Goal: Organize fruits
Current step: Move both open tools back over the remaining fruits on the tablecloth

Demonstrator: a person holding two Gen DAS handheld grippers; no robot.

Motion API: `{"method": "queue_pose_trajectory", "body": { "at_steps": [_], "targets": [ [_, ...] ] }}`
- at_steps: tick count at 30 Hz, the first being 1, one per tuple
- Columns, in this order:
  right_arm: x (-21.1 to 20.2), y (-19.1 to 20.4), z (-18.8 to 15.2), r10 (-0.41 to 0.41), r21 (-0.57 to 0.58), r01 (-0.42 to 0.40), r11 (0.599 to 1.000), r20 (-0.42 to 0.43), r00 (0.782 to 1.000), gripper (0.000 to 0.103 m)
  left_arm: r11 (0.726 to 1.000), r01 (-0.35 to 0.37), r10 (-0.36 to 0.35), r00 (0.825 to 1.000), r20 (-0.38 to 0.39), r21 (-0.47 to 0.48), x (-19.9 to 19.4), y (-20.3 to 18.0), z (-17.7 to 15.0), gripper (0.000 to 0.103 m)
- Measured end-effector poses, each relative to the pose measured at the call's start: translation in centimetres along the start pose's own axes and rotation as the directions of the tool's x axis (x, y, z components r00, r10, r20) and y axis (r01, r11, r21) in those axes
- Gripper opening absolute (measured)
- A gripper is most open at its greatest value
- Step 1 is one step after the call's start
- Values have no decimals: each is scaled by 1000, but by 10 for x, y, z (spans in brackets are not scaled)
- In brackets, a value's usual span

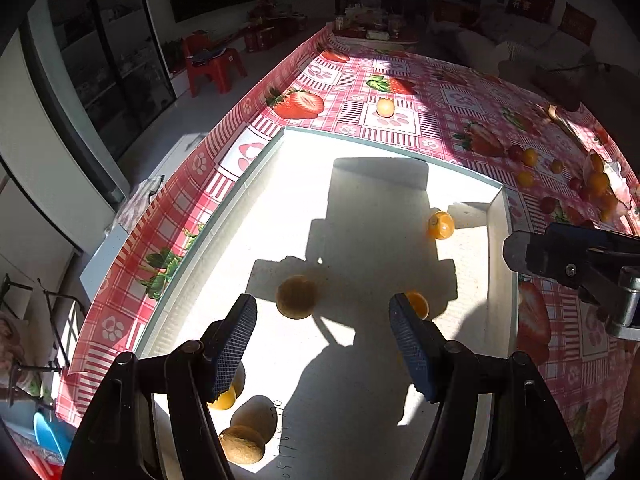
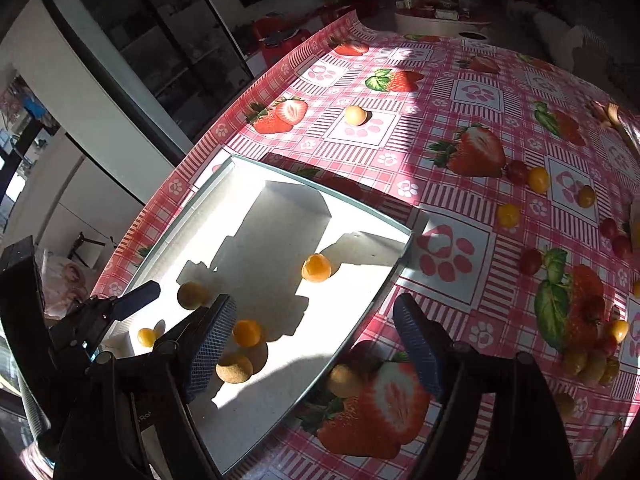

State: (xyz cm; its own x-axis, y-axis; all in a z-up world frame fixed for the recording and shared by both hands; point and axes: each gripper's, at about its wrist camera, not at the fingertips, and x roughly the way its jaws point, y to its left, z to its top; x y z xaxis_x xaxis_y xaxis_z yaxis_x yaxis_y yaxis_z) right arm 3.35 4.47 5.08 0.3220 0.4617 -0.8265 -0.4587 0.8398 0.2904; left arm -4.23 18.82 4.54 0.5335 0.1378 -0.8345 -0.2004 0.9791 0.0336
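Observation:
A shallow white tray (image 1: 256, 168) (image 2: 320, 194) lies on the strawberry-print tablecloth. My left gripper (image 1: 323, 300) hovers open above it. A brown round fruit (image 1: 297, 297) lies on the tray just past its fingertips, an orange one (image 1: 418, 304) peeks from behind its right finger, and another orange fruit (image 1: 441, 224) sits farther right. My right gripper (image 2: 314, 300) is open over the tray's right edge and holds nothing. An orange fruit (image 2: 247, 333) rests beside its left finger, with a brown one (image 2: 234, 368) below. The left gripper (image 2: 136, 300) shows at the tray's left.
A pale round fruit (image 1: 385, 107) (image 2: 355, 115) sits alone on the cloth beyond the tray. Several red and yellow cherry tomatoes (image 2: 538, 179) are scattered at the right. A brown fruit (image 2: 344, 380) lies on the cloth by the tray's near corner. The table's left edge drops to the floor.

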Motion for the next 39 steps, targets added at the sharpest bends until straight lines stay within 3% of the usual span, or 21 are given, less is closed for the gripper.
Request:
{"method": "queue_pose_trajectory", "body": {
  "at_steps": [9,15,25,31,39],
  "targets": [
    [-39,-42,-43,-48,68,47,997,10,999,84,995,55,-58,998,33,87,-30,-45,-11,70],
    [-66,-80,-74,-129,115,126,985,15,992,84,983,111,-118,992,38,149,-44,-85,-16,70],
    [-103,-156,-110,-267,242,252,937,30,963,84,952,215,-215,976,-22,218,-38,-158,-32,70],
    [-106,-184,-116,-317,258,299,919,29,948,84,936,260,-258,965,-42,237,-33,-197,-38,70],
    [-94,-203,-102,-297,225,282,933,33,954,79,921,269,-259,963,-73,282,-15,-231,-40,70]
  ]
}}
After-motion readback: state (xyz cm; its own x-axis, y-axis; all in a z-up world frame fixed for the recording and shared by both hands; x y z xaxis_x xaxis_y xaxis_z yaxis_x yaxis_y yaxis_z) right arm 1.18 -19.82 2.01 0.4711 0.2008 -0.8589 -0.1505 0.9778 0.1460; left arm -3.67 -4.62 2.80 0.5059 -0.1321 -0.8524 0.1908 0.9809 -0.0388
